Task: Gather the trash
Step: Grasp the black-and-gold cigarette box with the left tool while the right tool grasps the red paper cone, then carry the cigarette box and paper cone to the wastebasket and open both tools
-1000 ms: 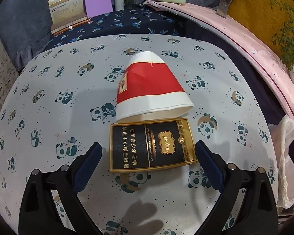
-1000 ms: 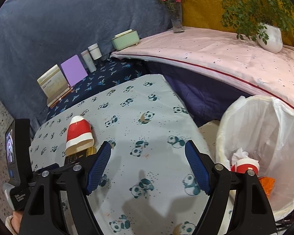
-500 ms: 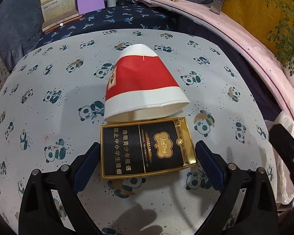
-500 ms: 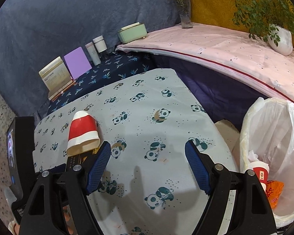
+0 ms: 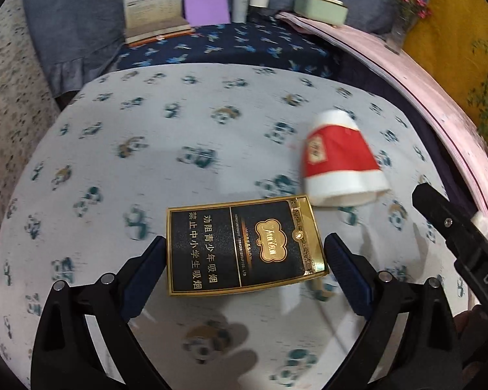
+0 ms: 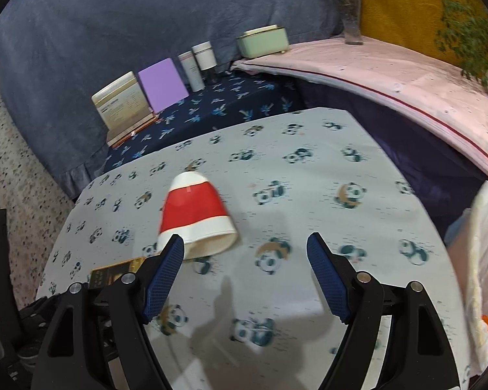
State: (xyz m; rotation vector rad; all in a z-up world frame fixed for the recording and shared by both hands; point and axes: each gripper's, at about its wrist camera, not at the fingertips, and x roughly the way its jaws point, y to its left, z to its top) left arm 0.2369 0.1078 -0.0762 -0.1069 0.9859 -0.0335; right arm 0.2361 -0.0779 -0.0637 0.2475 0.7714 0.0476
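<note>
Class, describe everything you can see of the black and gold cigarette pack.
The cigarette pack is a flat rectangular box, seemingly glossy card, black with a gold border, a gold emblem and gold Chinese lettering. It sits closed, face up, between the left claw's pads; contact is unclear. The paper cup lies near its far right corner.

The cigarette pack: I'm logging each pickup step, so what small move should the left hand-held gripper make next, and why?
Probably close the left hand-held gripper on the cigarette pack. The pack sits between its two blue pads, which stand at its short edges; whether they already touch is unclear. The paper cup lies apart on the panda tablecloth, so closing should catch the pack alone.
</note>
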